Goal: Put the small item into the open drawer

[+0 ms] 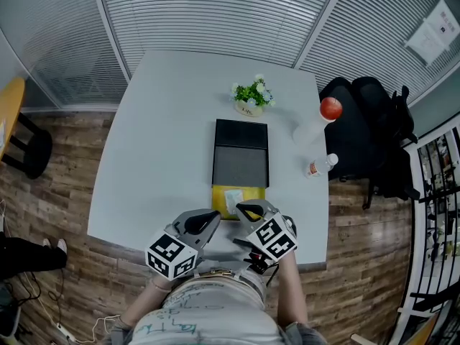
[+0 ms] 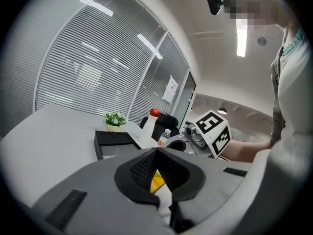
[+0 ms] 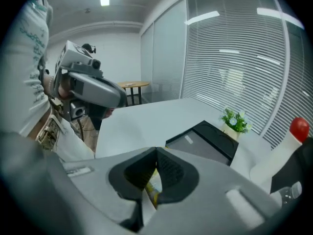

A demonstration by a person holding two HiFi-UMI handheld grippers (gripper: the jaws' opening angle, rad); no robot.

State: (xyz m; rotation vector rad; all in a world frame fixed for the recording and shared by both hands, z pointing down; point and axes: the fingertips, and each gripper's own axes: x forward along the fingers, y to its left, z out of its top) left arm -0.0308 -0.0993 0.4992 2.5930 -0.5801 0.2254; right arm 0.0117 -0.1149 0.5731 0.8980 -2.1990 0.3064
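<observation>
A flat yellow and white packet (image 1: 231,197) lies on the white table (image 1: 158,157), just in front of the black drawer box (image 1: 241,133). The box's grey drawer (image 1: 240,166) is pulled open toward me. My right gripper (image 1: 243,207) sits at the packet's near right edge, jaws closed, and in the right gripper view the packet (image 3: 154,186) shows in the slot between the pads. My left gripper (image 1: 214,215) hovers beside the packet's left corner, jaws closed and empty. In the left gripper view the packet (image 2: 157,181) shows only through the gap behind its tips.
A small potted plant (image 1: 252,95) stands behind the drawer box. To the right are a white bottle with a red cap (image 1: 317,121) and a small clear bottle (image 1: 320,165). A black chair (image 1: 366,131) is off the table's right edge, and the near edge is close under both grippers.
</observation>
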